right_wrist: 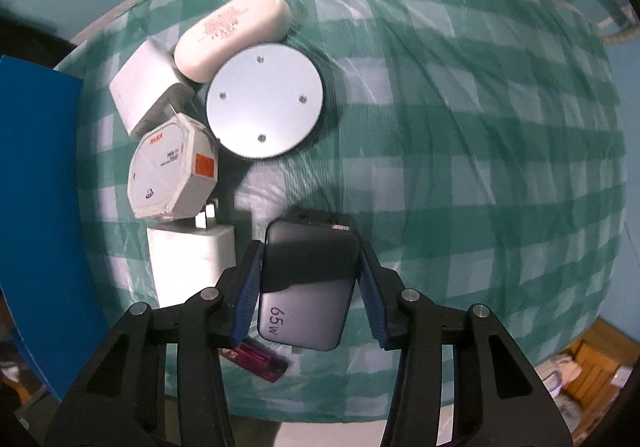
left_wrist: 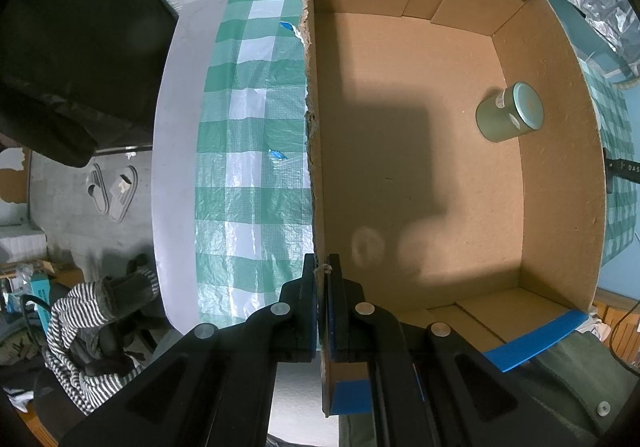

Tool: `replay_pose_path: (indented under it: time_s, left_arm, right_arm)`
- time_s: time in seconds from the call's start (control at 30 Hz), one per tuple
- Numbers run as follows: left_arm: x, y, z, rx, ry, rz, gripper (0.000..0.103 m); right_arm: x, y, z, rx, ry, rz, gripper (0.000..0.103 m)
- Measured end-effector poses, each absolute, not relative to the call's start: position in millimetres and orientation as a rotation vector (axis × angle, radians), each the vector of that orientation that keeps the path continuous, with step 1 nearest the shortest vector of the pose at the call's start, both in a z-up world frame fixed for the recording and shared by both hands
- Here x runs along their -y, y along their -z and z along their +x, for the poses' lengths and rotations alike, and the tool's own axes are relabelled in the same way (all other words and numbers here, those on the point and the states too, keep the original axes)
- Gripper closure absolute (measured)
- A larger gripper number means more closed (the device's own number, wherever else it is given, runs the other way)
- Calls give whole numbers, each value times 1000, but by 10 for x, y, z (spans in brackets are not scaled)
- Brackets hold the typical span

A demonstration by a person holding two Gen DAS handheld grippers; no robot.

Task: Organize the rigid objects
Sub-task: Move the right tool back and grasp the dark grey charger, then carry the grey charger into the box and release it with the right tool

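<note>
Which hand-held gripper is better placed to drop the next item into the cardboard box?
Right hand-held gripper: it grips the 65W charger. The left hand-held gripper is clamped on the box wall.

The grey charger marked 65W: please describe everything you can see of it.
The grey charger is a flat rounded block with a smooth matte shell and "65W" printed near its close end. Its far end is darker, and any ports there are unclear. It is lifted above the checked tablecloth, clamped on both long sides by the right gripper.

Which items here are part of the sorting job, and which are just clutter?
Job: cardboard box, green tin, grey 65W charger, white oval case, round disc, octagonal box.
Clutter: slippers, striped cloth.
</note>
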State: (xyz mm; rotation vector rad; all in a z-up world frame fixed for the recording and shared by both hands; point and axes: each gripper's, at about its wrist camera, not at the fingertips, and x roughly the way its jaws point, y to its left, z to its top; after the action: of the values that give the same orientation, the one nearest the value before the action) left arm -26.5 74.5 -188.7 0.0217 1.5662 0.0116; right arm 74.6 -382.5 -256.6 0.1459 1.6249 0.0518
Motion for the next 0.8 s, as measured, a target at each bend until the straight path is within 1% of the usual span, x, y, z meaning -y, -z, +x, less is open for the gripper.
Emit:
replay_pose_path:
  time_s: [0.17, 0.23, 0.27, 0.43, 0.8]
  left_arm:
    - [-741, 1891, -263, -1569, -12, 25, 99]
    - [-740, 1891, -265, -1568, -12, 24, 99]
    - [-740, 1891, -266, -1568, -12, 23, 99]
    - [-740, 1895, -266, -1568, -12, 24, 99]
    - [-740, 1888, -283, -1566, -9, 27, 99]
  right_arm:
    - [3788, 2656, 720, -1629, -27, 127, 57]
    - [3779, 2659, 714, -1617, -22, 109, 60]
    - [3772, 2655, 713, -1612, -20, 95, 63]
    - [3707, 2646, 656, -1595, -9, 75, 63]
    - [3596, 2259, 583, -1555, -43, 17, 63]
